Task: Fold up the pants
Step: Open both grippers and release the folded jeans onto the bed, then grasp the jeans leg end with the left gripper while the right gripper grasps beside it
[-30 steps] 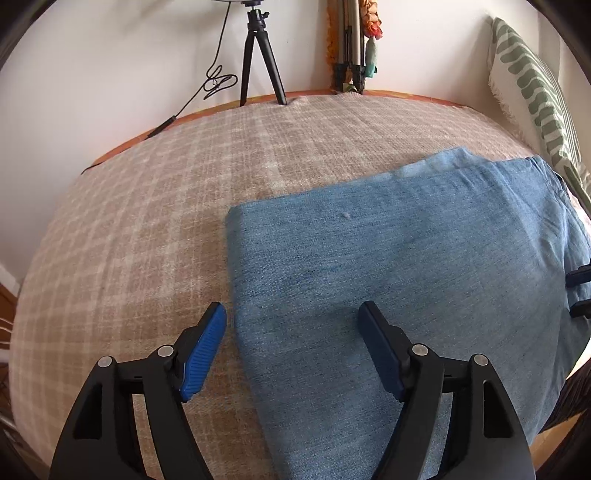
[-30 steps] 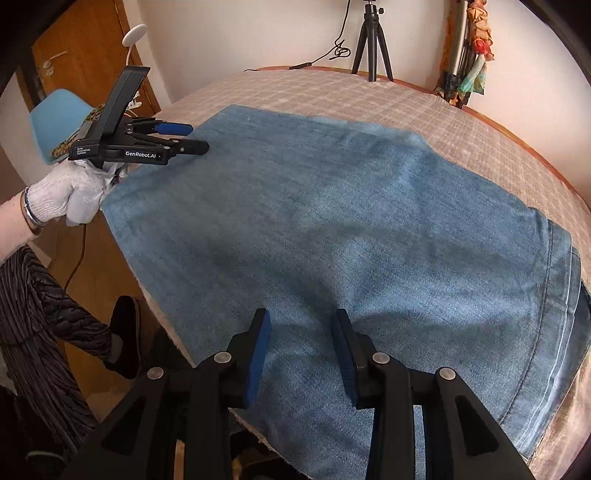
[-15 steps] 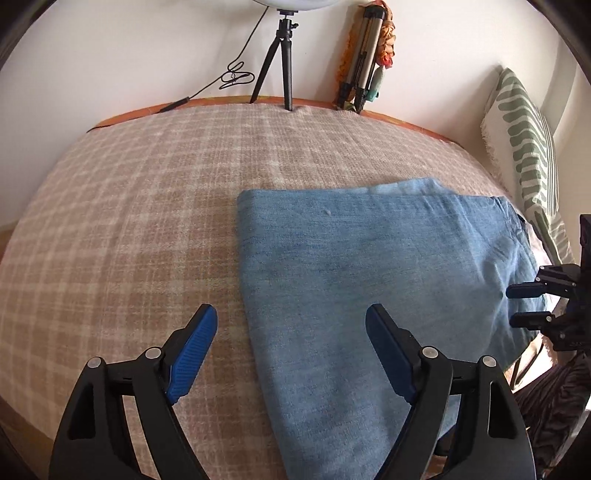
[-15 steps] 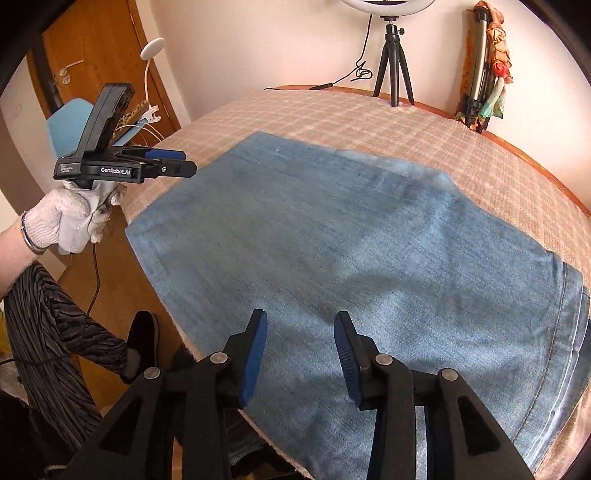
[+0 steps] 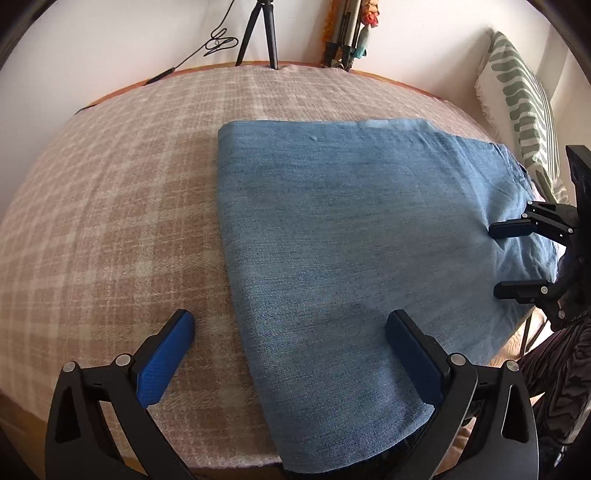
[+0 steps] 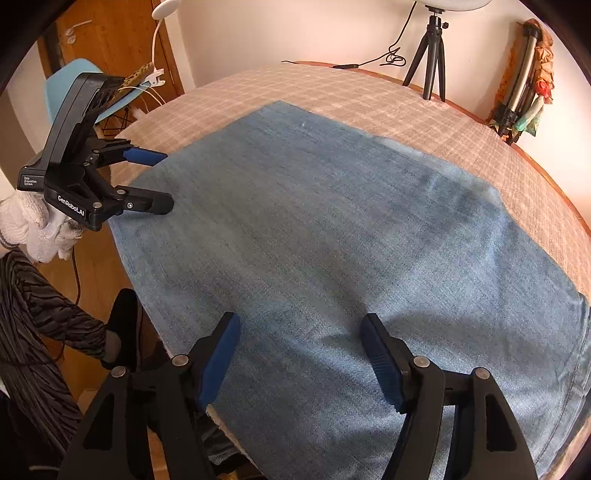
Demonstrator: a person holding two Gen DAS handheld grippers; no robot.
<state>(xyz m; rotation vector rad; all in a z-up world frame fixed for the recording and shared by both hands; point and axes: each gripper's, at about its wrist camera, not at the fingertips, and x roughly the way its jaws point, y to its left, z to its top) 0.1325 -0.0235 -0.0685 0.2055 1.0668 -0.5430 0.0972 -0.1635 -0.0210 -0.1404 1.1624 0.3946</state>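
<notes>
Fingers (image 5: 181, 339) of both grippers are spread, released, hovering level over the folded pants (image 5: 351, 229) edges.

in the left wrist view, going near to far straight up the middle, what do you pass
left gripper → folded pants → plaid blanket → tripod by the wall.

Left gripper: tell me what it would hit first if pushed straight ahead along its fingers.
Probably the folded pants: the left gripper, open, straddles their left edge above the plaid blanket. Height is unclear; if it cleared both, the tripod.
</notes>
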